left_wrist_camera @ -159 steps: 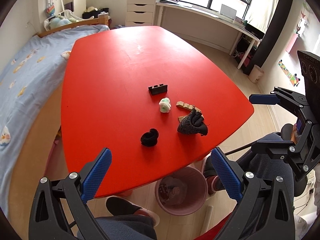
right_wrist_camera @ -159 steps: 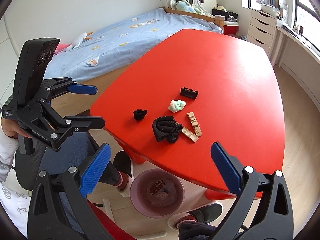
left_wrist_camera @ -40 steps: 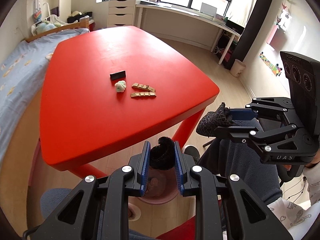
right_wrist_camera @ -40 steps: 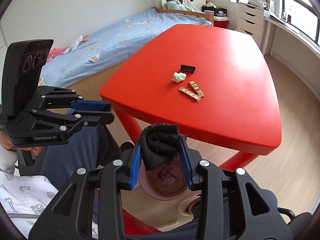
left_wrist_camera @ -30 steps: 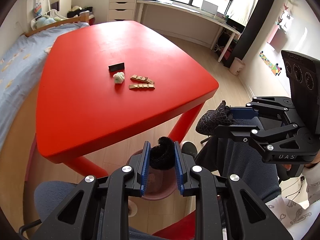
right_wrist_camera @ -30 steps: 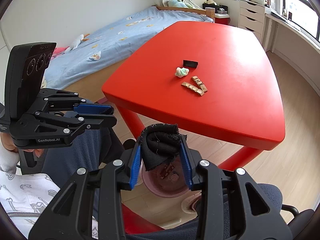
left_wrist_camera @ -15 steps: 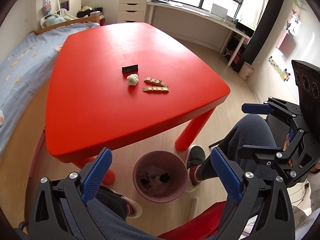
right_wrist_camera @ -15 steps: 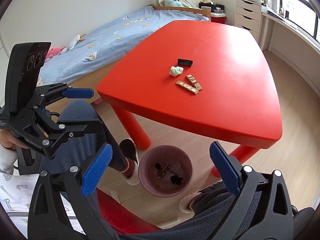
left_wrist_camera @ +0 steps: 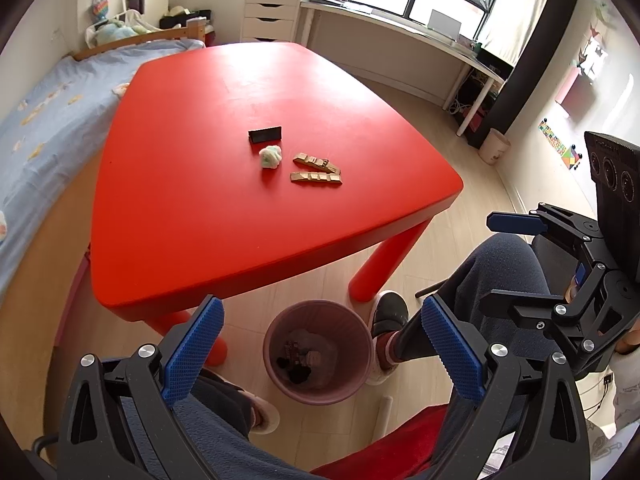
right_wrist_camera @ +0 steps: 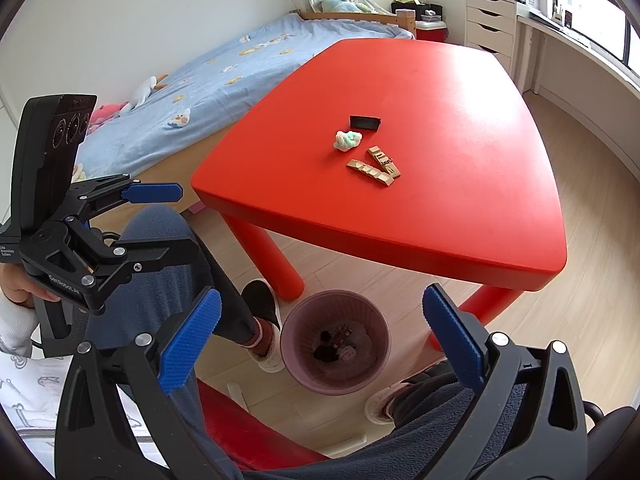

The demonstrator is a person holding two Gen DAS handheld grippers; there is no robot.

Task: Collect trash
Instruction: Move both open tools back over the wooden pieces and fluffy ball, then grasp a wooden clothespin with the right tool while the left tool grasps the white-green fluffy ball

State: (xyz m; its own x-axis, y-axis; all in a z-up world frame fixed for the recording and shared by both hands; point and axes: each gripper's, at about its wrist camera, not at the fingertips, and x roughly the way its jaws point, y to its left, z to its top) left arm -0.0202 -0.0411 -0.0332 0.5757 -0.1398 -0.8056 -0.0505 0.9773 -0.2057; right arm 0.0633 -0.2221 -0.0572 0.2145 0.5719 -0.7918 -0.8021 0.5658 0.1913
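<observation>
Both grippers, left gripper (left_wrist_camera: 318, 344) and right gripper (right_wrist_camera: 320, 334), have just sprung open, empty, above my bin (left_wrist_camera: 352, 390) at lower centre.

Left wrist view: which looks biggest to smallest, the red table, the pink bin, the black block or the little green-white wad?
1. red table
2. pink bin
3. black block and green-white wad: about alike, too close to rank.

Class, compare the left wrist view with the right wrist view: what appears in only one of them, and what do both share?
Only the left wrist view shows the small white bin by the desk. Only the right wrist view shows the soft toys on the bed. Both share the red table, the pink bin beneath it, and four leftover pieces, including the crumpled wad.
</observation>
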